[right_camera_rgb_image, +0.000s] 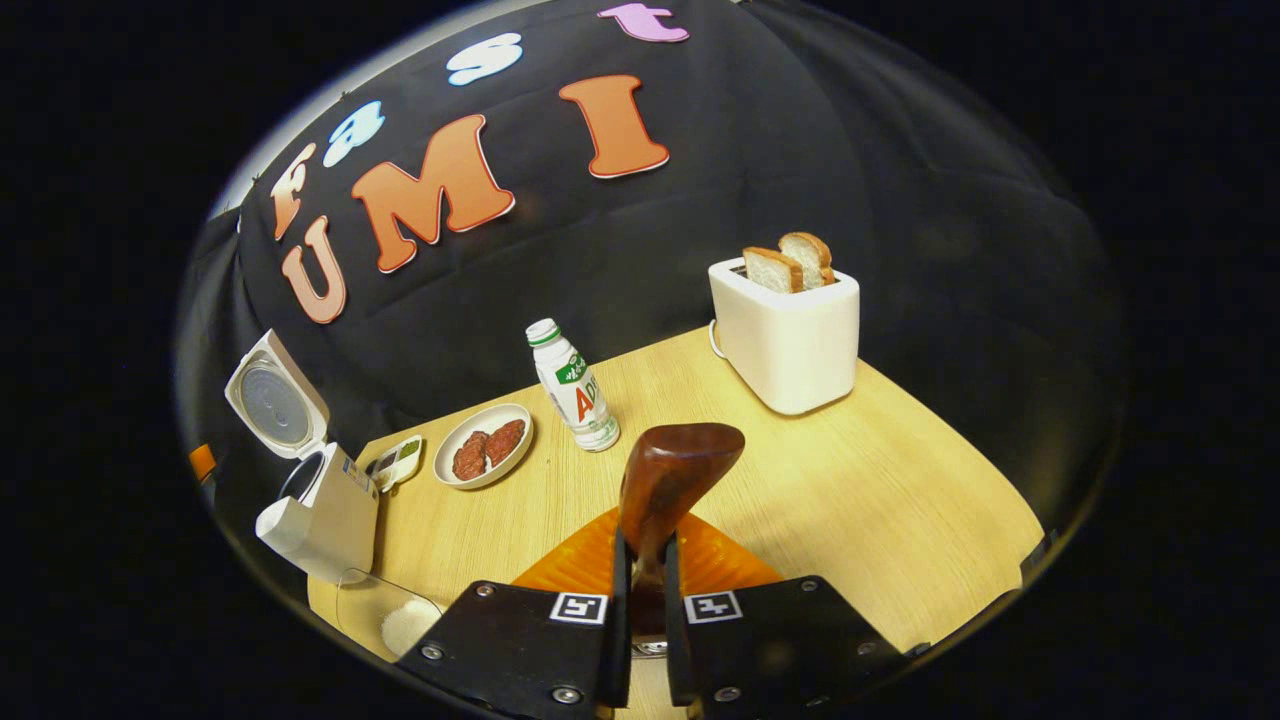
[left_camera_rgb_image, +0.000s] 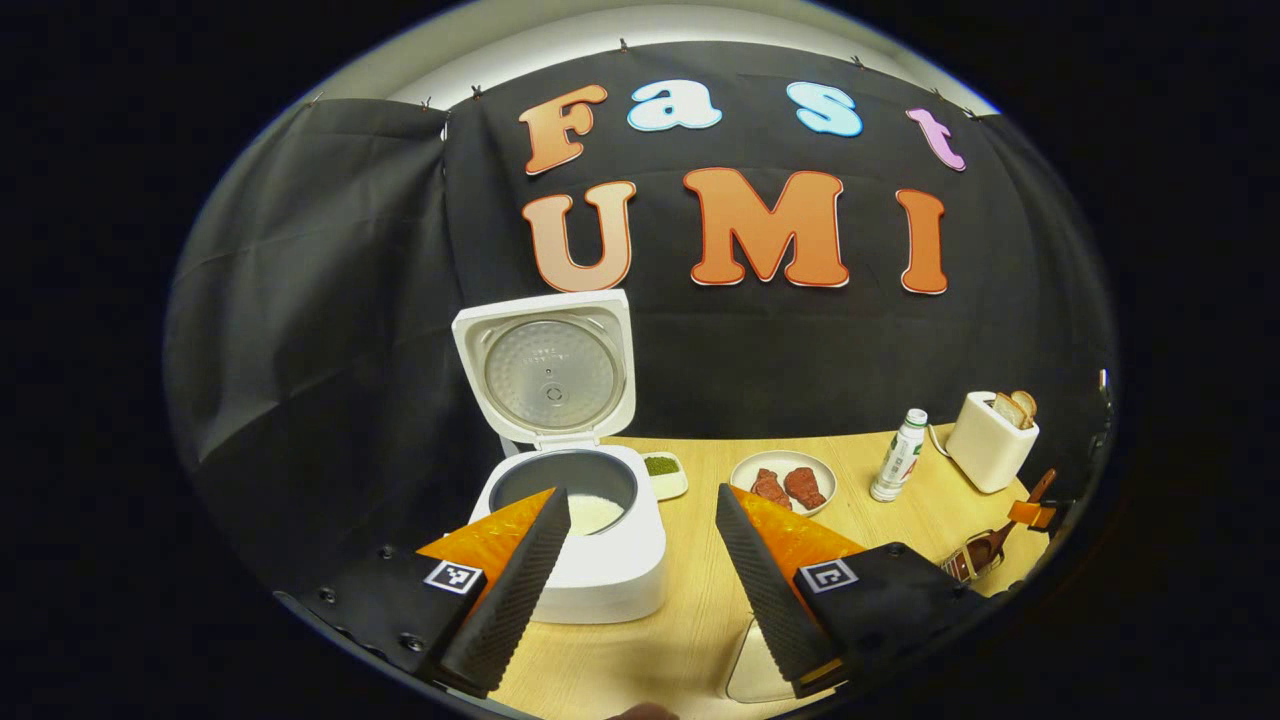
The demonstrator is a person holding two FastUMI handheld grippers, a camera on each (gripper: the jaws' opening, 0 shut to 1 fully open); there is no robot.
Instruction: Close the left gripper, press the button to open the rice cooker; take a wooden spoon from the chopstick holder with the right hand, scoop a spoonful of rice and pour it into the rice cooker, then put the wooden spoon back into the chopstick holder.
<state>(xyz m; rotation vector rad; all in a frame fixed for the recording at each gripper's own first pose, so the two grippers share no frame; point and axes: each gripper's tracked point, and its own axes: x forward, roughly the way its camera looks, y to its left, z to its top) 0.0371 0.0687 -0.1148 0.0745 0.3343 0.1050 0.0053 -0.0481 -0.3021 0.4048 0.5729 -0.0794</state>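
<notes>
Gripping the wooden spoon [right_camera_rgb_image: 668, 478] by its handle, the right gripper [right_camera_rgb_image: 640, 590] holds it bowl-up over the tabletop [right_camera_rgb_image: 880, 500]. The left gripper [left_camera_rgb_image: 640, 570] hangs spread wide before the rice cooker [left_camera_rgb_image: 590, 545], lid raised, at the tabletop's left edge; white rice [left_camera_rgb_image: 592, 513] lies inside its pot.

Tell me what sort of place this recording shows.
Probably a staged kitchen tabletop in a recording booth: a wooden table backed by black cloth, with an open rice cooker, a toaster holding bread slices, and a plate of meat.
</notes>
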